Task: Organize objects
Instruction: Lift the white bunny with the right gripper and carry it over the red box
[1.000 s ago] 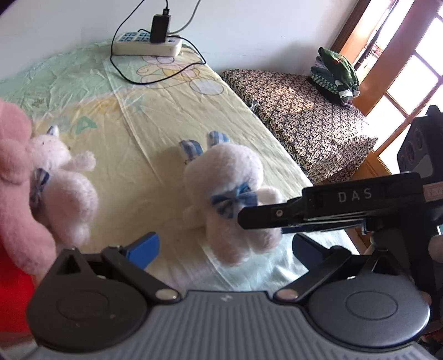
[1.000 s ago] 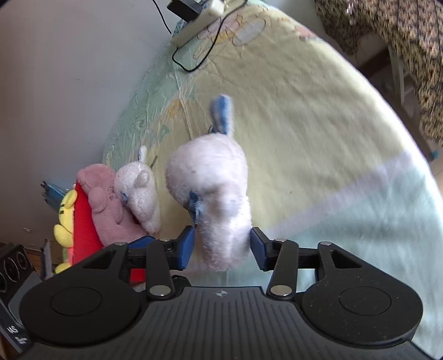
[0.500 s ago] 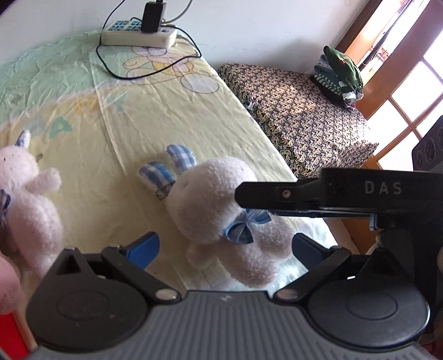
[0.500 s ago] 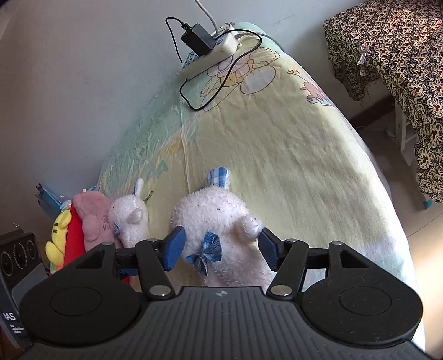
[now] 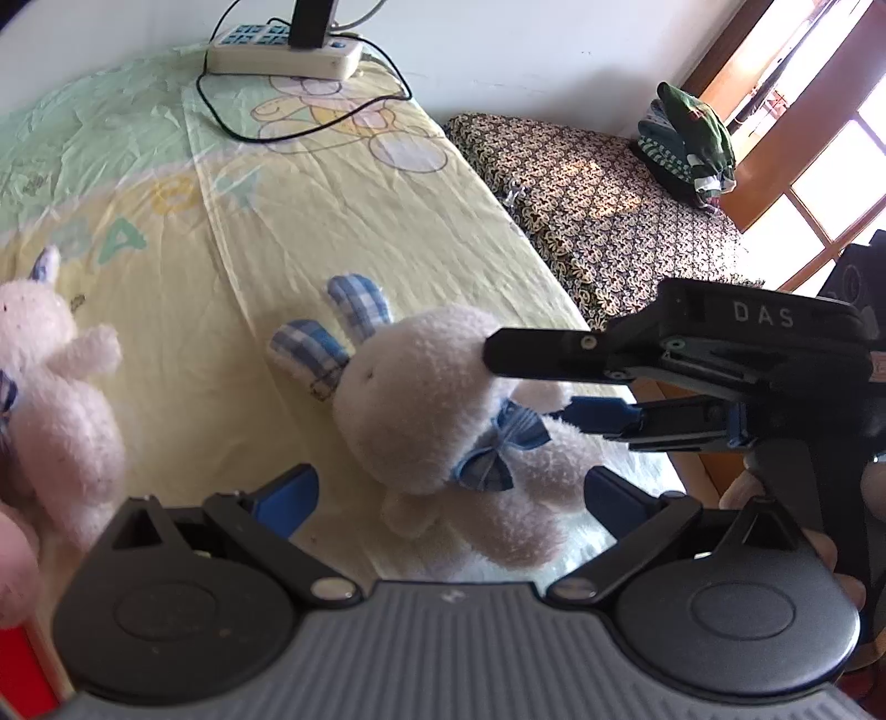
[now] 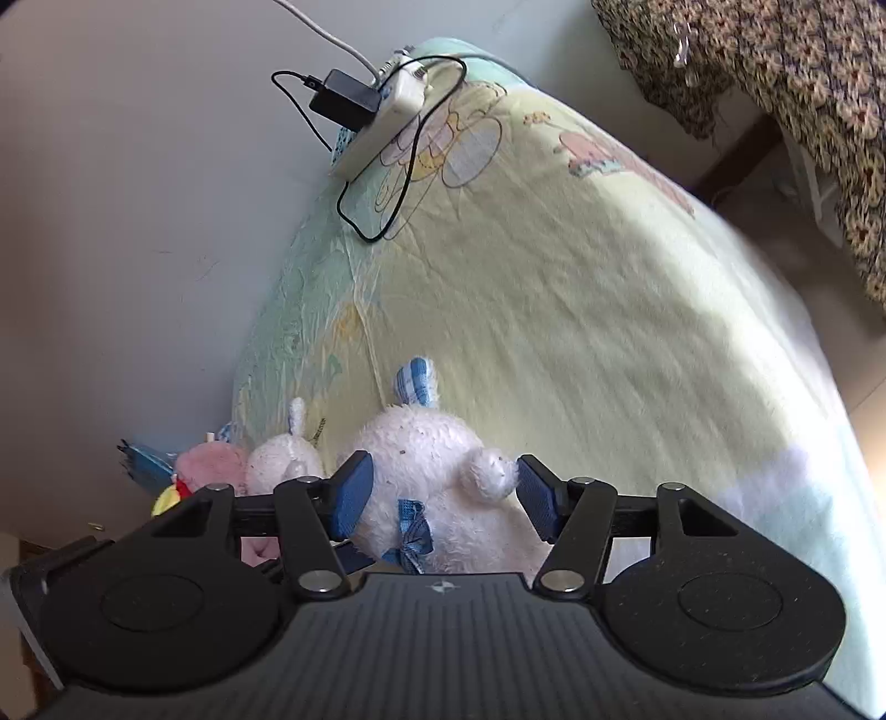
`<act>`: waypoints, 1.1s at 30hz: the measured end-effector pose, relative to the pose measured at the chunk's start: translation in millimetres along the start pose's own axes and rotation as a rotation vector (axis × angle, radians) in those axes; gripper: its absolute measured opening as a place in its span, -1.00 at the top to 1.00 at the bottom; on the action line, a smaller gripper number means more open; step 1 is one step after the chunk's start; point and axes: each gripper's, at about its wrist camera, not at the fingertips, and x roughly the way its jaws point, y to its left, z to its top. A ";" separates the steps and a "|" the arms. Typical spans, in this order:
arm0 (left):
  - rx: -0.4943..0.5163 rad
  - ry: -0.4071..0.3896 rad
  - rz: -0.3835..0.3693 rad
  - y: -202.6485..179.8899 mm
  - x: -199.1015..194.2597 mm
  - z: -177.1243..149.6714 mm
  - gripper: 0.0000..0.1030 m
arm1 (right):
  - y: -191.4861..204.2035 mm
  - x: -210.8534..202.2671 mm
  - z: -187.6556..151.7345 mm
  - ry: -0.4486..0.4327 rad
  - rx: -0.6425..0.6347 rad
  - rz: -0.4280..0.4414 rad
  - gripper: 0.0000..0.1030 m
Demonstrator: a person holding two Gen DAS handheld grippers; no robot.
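A white plush bunny [image 5: 421,399] with blue checked ears and a blue bow lies on the yellow bed sheet [image 5: 310,221], near the bed's right edge. My right gripper [image 6: 437,493] is open around it, and its blue pads [image 6: 354,493] flank the bunny [image 6: 426,448] without squeezing it. The left wrist view shows that right gripper [image 5: 542,382] reaching in from the right over the bunny's head. My left gripper [image 5: 448,495] is open too, just short of the bunny's body. A smaller white bunny [image 5: 50,376], a pink plush [image 6: 213,462] and a yellow plush [image 6: 166,498] line up at the left.
A power strip [image 5: 285,50] with a black charger and a looped cable lies at the head of the bed by the wall. Beside the bed stands a low table under a patterned cloth [image 5: 598,210], with folded clothes [image 5: 692,138] on it. A hand [image 5: 747,487] holds the right gripper.
The right gripper set the bunny down from upright onto the sheet and opened off it. The left view has shifted toward the bunny, and the left plush row has slid out to the edge.
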 end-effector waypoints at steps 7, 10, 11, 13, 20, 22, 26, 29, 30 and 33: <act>0.022 -0.008 -0.011 -2.9 -5.4 -4.0 -0.97 | 3.8 7.4 -18.2 0.080 0.053 0.060 -0.19; 0.011 0.002 0.004 2.5 -1.5 -3.6 -0.97 | 10.9 11.4 -21.1 0.094 0.019 0.055 -0.19; 0.004 0.005 0.005 4.7 -0.1 -3.1 -0.97 | 12.7 13.1 -22.7 0.105 0.008 0.057 -0.19; -0.007 0.008 0.006 8.9 2.0 -1.8 -0.95 | 16.0 16.1 -26.1 0.138 -0.021 0.066 -0.19; -0.023 0.032 -0.024 13.4 11.9 -2.1 -0.74 | 16.4 22.7 -25.6 0.115 -0.046 0.037 -0.22; -0.028 0.030 -0.018 13.4 12.3 -2.0 -0.74 | 16.9 25.7 -26.2 0.113 -0.042 0.036 -0.22; -0.050 0.019 -0.036 17.5 6.4 -2.1 -0.69 | 19.1 24.2 -28.1 0.096 -0.035 0.029 -0.10; -0.047 0.010 -0.040 15.8 -0.7 -3.4 -0.68 | 20.4 20.1 -30.6 0.097 -0.030 0.035 0.00; -0.042 0.003 -0.037 14.1 -3.6 -4.3 -0.68 | 22.1 17.9 -31.7 0.095 -0.037 0.034 0.04; -0.028 -0.016 -0.033 10.4 -13.5 -6.5 -0.67 | 27.2 12.5 -35.1 0.086 -0.060 0.032 0.09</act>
